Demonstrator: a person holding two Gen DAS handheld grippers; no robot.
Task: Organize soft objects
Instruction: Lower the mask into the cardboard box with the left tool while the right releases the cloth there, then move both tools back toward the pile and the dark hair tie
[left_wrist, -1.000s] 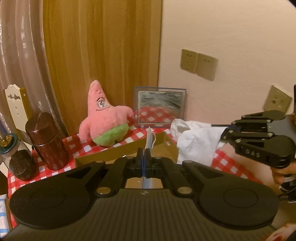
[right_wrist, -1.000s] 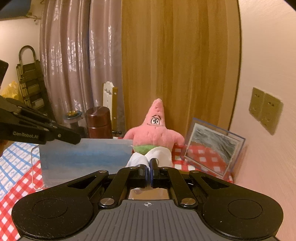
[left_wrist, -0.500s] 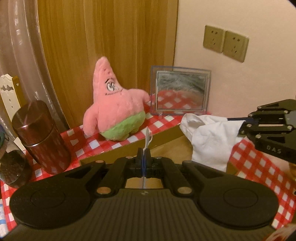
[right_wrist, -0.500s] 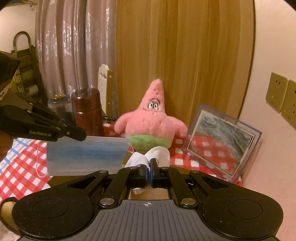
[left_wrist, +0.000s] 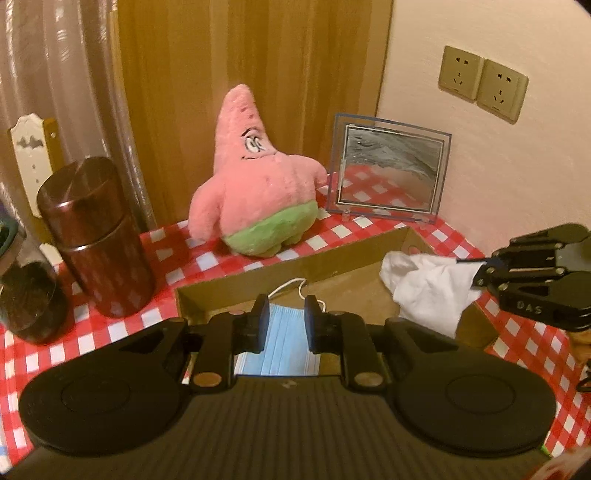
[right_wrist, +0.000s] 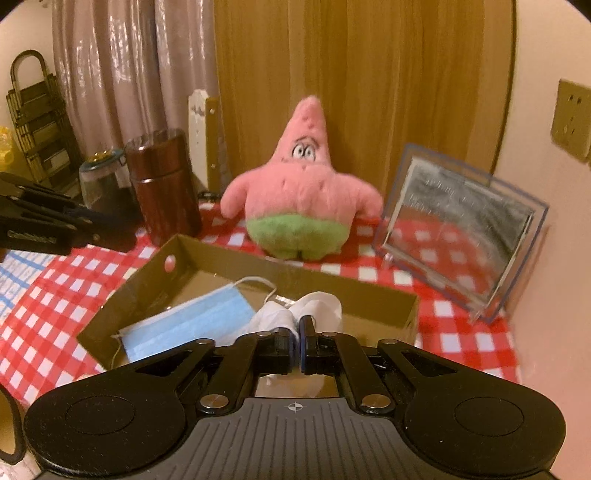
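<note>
Big checked surface (left_wrist: 177, 258) fills the lower half of both views, red-and-white squares running right up to the wall. Sitting on it, centre frame, the shallow cardboard box (right_wrist: 147, 280), open-topped, a round hole in its left wall. Behind the box, upper centre, the pink starfish plush toy (left_wrist: 258, 188) stands upright against the wooden panel, green shorts down on the cloth. To its right, the clear sand-picture frame (left_wrist: 391, 170) leans near the wall; to its left, the dark brown canister (left_wrist: 92, 236), and a glass jar (left_wrist: 26, 295) at the left edge, too dark to make out its contents.

Now the action: the left claw (left_wrist: 284, 321) has just been opening, fingers apart, and the blue face mask (right_wrist: 192, 325) lies flat on the box floor beneath them, not pinched, with its white ear loop trailing toward the back wall. Over at the right of the left wrist view, the right claw (right_wrist: 298, 341) is clamped together on the white cloth (left_wrist: 428, 288), which hangs bunched over the box's right end, possibly brushing the mask's edge, though the blur makes that hard to call.
</note>
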